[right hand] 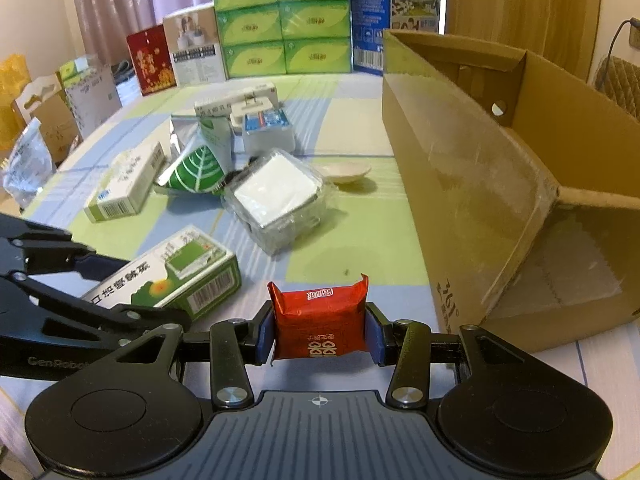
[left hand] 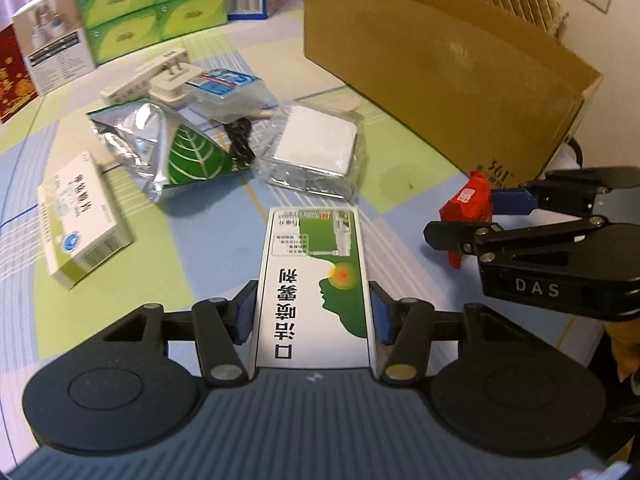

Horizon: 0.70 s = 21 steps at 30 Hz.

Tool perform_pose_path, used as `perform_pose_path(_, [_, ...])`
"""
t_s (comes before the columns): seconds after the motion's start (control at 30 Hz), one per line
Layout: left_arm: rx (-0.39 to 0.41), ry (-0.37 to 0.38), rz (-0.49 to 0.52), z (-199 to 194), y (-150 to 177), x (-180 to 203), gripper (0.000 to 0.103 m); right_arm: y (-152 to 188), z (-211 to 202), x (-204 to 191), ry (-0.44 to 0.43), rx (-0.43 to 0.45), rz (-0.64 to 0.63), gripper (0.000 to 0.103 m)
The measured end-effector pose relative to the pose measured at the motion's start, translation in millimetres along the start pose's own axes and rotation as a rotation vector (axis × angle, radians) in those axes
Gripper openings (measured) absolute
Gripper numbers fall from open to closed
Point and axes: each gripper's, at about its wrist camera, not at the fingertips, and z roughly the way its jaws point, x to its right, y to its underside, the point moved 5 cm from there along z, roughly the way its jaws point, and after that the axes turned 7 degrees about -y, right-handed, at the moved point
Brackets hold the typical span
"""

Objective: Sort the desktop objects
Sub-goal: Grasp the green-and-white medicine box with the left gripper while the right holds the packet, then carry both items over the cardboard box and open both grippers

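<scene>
My left gripper (left hand: 312, 312) is shut on a white and green medicine box (left hand: 316, 280), held lengthwise between the blue pads. In the right wrist view that box (right hand: 176, 276) shows at the lower left, with the left gripper's black fingers (right hand: 80, 308) around it. My right gripper (right hand: 319, 332) is shut on a small red foil packet (right hand: 319, 320). From the left wrist the same red packet (left hand: 466, 204) sits in the right gripper (left hand: 472, 216), close to the corner of the open cardboard box (left hand: 460, 68). That cardboard box (right hand: 500, 184) stands to my right.
On the green and blue tablecloth (left hand: 400, 152) lie a second medicine box (left hand: 78, 216), a silver leaf-print pouch (left hand: 176, 148), a wrapped white square pack (left hand: 316, 148), a plug adapter (left hand: 172, 76) and a small dish (right hand: 346, 172). Green tissue packs (right hand: 280, 20) and cartons line the far edge.
</scene>
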Motion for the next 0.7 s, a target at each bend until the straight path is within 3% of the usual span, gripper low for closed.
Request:
perform_pose_path(0.2, [0.051,-0.022,-0.073,-32.2,-7.0,3.0,0.051,-14.9,-24.9,-16.2,-0.023,0.055,-0.036,0.042])
perform_pose_path(0.5, [0.056,-0.032,-0.120,-60.5,-0.3,17.4,0.051,-23.4,-69.3,-10.1,-0.024,0.116,-0.020,0.042])
perform_pose_path(0.7, [0.119,-0.044,-0.103,-90.2,-30.7,27.7,0.051,-51.1,-109.7,-2.9,-0.037,0.202,-0.017,0.042])
